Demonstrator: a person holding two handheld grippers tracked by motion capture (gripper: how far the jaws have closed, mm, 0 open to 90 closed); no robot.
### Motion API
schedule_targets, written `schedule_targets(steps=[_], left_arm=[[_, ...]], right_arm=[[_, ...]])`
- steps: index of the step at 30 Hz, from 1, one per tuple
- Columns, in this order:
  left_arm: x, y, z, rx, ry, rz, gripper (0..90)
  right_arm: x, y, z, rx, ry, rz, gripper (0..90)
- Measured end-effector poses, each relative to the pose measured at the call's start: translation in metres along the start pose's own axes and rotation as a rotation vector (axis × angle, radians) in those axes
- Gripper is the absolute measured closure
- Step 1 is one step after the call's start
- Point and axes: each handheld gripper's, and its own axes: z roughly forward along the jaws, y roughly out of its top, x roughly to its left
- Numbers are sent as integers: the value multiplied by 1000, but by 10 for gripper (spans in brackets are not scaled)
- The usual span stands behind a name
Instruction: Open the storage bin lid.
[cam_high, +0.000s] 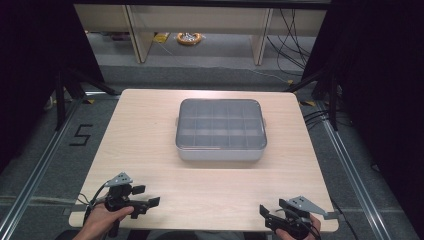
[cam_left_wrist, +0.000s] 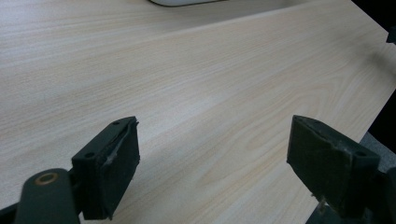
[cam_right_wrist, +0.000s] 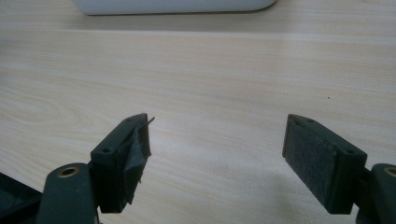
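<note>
A grey compartment box (cam_high: 220, 129) with a clear closed lid sits at the table's middle, toward the far side; its white lower edge (cam_right_wrist: 173, 6) shows at the top of the right gripper view. My left gripper (cam_high: 146, 196) rests at the near left corner, held by a hand, its jaws wide apart over bare wood (cam_left_wrist: 212, 154). My right gripper (cam_high: 271, 211) is at the near right corner, also open with nothing between its jaws (cam_right_wrist: 217, 154).
The light wooden table (cam_high: 150, 150) stands on a grey floor with metal rails on both sides. Shelving legs and cables lie beyond the far edge. Bare tabletop stretches between the grippers and the box.
</note>
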Motion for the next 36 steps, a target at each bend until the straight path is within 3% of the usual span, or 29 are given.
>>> schedule_targets(steps=[4, 5, 7, 8, 9, 10, 12, 15, 17, 18, 19, 22, 23, 24, 25, 26, 29, 34, 36], left_arm=[[0, 0, 0, 2, 1, -1, 163], [0, 0, 0, -3, 7, 1, 163], [0, 0, 0, -5, 6, 0, 163], [0, 0, 0, -5, 6, 0, 163], [1, 0, 0, -6, 8, 0, 163], [1, 0, 0, -3, 2, -2, 163], [1, 0, 0, -3, 0, -3, 162], [1, 0, 1, -8, -5, -11, 162], [1, 0, 1, -9, -3, -15, 162], [1, 0, 1, -9, -3, -15, 162], [1, 0, 1, -11, -4, -17, 161], [2, 1, 1, -9, -3, -19, 161], [2, 1, 1, -16, 3, -26, 161], [2, 1, 1, -10, -1, -26, 161], [2, 1, 1, -10, -1, -26, 161], [2, 1, 1, -13, -3, -30, 161], [3, 1, 1, -17, -2, -33, 161], [3, 1, 1, -18, -2, -34, 161], [3, 2, 2, -19, -2, -34, 161]], right_arm=[[-4, 0, 2, -21, 15, -19, 242], [-5, 0, 1, -13, -7, -20, 242], [-2, 0, -1, -6, 9, 35, 243], [-2, 0, -1, -6, 9, 35, 243], [-6, 0, 1, -41, -4, -2, 243], [-7, 0, 2, -41, -6, -8, 244], [-6, 0, 1, -37, 10, 12, 244], [-6, 1, -1, -26, -3, 10, 245], [-4, 1, -1, -19, 16, 58, 246], [-4, 1, -1, -19, 16, 58, 246], [-9, 1, 2, -59, 15, 11, 247], [-9, 2, 2, -67, 31, 42, 247], [-9, 2, -1, -57, 34, 73, 247], [-12, 3, 1, -74, 48, 51, 247], [-12, 3, 2, -75, 57, 63, 247], [-11, 3, 1, -71, 36, 70, 248], [-9, 3, 1, -74, 34, 118, 248], [-15, 4, 2, -100, 48, 77, 247], [-13, 4, 2, -97, 58, 131, 247]])
